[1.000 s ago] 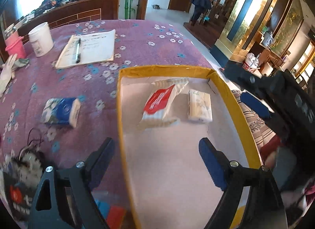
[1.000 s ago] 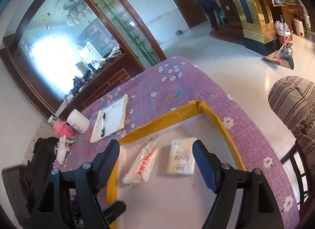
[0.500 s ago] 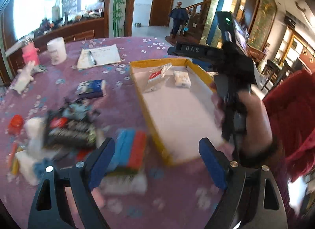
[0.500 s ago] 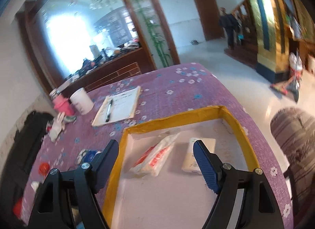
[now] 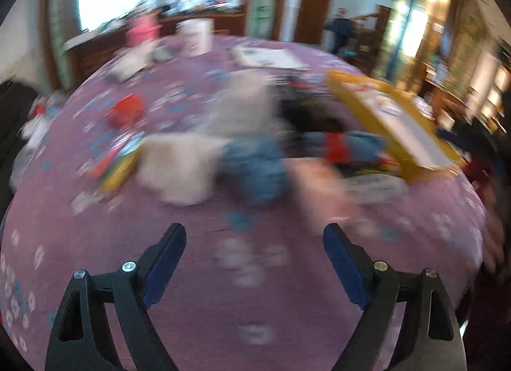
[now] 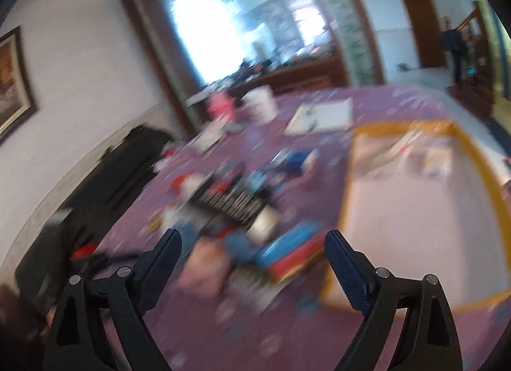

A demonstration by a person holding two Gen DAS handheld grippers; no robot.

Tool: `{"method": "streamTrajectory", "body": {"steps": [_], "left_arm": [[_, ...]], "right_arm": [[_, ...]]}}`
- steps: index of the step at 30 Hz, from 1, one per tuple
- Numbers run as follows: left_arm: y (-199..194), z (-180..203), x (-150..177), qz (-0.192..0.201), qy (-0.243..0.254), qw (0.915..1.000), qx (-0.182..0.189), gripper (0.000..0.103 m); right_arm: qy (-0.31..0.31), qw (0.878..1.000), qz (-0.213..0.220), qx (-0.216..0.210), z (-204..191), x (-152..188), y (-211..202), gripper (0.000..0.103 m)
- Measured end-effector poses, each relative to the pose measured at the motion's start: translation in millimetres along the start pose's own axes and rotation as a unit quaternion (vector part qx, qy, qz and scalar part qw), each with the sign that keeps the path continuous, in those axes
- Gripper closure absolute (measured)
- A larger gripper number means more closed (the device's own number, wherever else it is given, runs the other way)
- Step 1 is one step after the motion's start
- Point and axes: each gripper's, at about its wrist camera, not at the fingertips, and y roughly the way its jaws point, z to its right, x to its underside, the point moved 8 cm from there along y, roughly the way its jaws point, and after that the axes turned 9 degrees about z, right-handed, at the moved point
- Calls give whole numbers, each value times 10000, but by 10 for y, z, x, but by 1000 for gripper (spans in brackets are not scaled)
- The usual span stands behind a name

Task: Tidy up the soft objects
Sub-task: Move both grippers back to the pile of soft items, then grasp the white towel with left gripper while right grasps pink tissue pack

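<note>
The left tongs [image 5: 254,245] stand spread wide with nothing between their blue pads, poised over a bare stretch of the purple flowered surface [image 5: 191,275]. The right tongs [image 6: 253,251] are widening at this moment and are also empty, angled down at the near edge of a heap of soft things.

Both views are badly smeared, so most items can only be told by colour. Just beyond the left tongs lie a pale pink soft piece [image 5: 322,189], a blue bundle [image 5: 255,170] and a whitish block [image 5: 179,170], side by side in a rough row across the view. Behind them a red-and-blue packet [image 5: 341,147] lies with its long axis running left to right, its right end close to the yellow-rimmed tray [image 5: 361,106]. In the right wrist view the same packet [image 6: 293,253] sits just past the fingertips, its long axis slanting up toward the right, toward the tray's near corner [image 6: 346,185]. A dark printed pack [image 6: 233,201] lies farther in, slanting the other way.

The tray runs lengthwise away from the camera; two pale packs [image 6: 437,157] rest near its far end, their exact lie too blurred to tell. Farther off on the surface are a notepad [image 6: 322,115], a white cup [image 6: 260,106] and a pink container [image 6: 220,106].
</note>
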Motion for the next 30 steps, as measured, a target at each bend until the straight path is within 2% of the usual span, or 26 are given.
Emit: {"method": "streamTrajectory", "body": {"steps": [3, 6, 7, 10, 13, 15, 17, 21, 22, 24, 25, 28, 29, 30], "left_arm": [[41, -356, -77, 89, -306, 9992, -229, 16], [95, -644, -130, 143, -567, 9968, -540, 16], [108, -709, -117, 162, -654, 9962, -545, 16], [89, -774, -71, 130, -981, 9949, -181, 16], [87, -796, -52, 147, -1125, 9935, -10, 16], [116, -784, -31, 63, -1237, 9921, 192, 16], [142, -810, -15, 6, -1359, 9905, 222, 16], [132, -853, -12, 74, -1499, 9885, 183, 16], [128, -847, -12, 84, -1488, 9886, 206, 16], [138, -844, -10, 68, -1472, 9889, 193, 16], [142, -844, -7, 55, -1461, 9891, 172, 16], [168, -835, 0, -6, -1455, 9892, 194, 16], [180, -828, 5, -44, -1445, 9893, 181, 16], [184, -826, 12, -71, -1434, 9895, 170, 16]], "right_arm": [[-127, 9984, -434, -335, -235, 275, 183, 10], [-420, 9965, -688, -238, -422, 378, 382, 10], [-454, 9960, -721, -280, -468, 388, 413, 10], [-605, 9934, -902, -370, -642, 437, 586, 9], [-654, 9909, -1155, -245, -728, 508, 795, 9], [-704, 9881, -1371, -6, -719, 579, 993, 9], [-708, 9854, -1538, 153, -674, 618, 1135, 9], [-608, 9808, -1851, 75, -681, 729, 1351, 10], [-599, 9808, -1853, 81, -686, 741, 1366, 12], [-840, 9793, -1837, 167, -706, 777, 1412, 40], [-1013, 9770, -1868, 154, -732, 801, 1413, 40], [-1379, 9751, -1720, -236, -868, 829, 1338, 40], [-1478, 9745, -1605, -521, -933, 837, 1298, 41], [-1362, 9732, -1567, -987, -1006, 828, 1248, 41]]}}
